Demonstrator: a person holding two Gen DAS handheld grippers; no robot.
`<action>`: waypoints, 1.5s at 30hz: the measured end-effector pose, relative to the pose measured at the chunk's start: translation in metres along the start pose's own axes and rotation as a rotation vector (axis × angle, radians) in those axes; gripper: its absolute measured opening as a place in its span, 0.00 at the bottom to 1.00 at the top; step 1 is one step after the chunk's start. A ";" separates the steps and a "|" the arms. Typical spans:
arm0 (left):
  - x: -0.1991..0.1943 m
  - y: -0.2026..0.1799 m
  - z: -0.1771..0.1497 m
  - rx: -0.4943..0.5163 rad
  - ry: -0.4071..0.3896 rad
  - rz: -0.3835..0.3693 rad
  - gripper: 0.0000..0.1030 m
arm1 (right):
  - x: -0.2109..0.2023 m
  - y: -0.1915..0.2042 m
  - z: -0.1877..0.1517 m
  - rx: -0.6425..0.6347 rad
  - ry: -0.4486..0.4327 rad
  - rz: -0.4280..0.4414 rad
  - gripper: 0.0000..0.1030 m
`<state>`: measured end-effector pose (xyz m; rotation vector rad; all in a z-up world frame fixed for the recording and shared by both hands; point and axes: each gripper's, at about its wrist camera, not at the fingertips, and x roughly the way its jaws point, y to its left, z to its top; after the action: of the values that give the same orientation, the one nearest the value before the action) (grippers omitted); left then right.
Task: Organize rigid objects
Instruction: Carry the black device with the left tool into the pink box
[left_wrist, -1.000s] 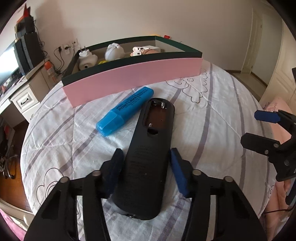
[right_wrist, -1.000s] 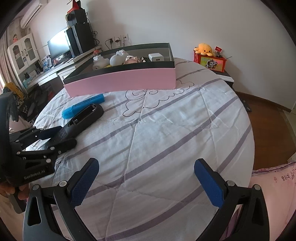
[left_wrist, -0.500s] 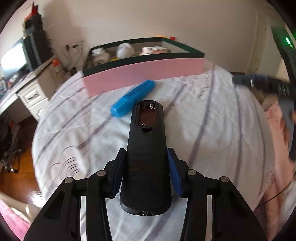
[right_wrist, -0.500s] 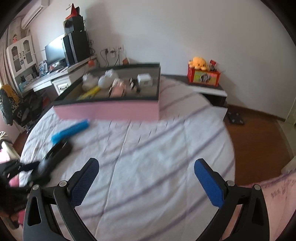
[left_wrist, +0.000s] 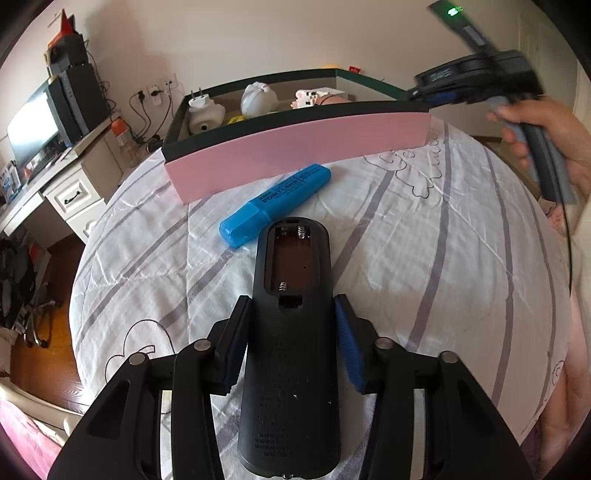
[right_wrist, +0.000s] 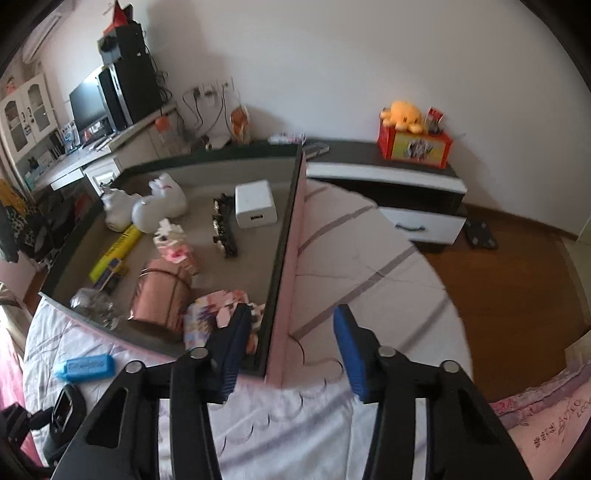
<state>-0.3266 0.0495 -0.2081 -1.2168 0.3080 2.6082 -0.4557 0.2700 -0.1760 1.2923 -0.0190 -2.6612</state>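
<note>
Both tools are black plastic two-finger grippers. The left gripper (left_wrist: 291, 343) has broad, angular arms with triangular cut-outs, round silver pivot screws along their tops, and blue ribbed pads (left_wrist: 347, 350) lining the finger insides. The right gripper (right_wrist: 291, 347) is built the same way (blue pads, silver screws). In the left wrist view, at two o'clock, its blurred body shows a green light, a grey-and-black handle in the person's hand (left_wrist: 546, 140), and a thin dark cable trailing down.

A matt black plastic remote (left_wrist: 291, 354) with small metal springs, a glossy blue plastic marker (left_wrist: 275, 205), a smooth pink-walled box (left_wrist: 295, 155) of card-like look and a creased, striped cloth sheet (left_wrist: 424, 258) are seen.
</note>
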 end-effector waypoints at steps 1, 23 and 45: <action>-0.002 0.000 -0.001 -0.001 -0.009 0.003 0.43 | 0.005 0.000 0.001 0.001 0.009 0.012 0.34; -0.021 0.067 0.048 -0.058 -0.097 0.070 0.43 | 0.004 0.014 -0.002 -0.044 0.035 0.012 0.13; 0.053 0.073 0.170 -0.006 -0.065 -0.057 0.43 | 0.006 0.011 0.000 -0.046 0.038 0.036 0.15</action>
<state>-0.5044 0.0372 -0.1354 -1.1235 0.2495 2.5948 -0.4579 0.2582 -0.1795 1.3147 0.0238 -2.5909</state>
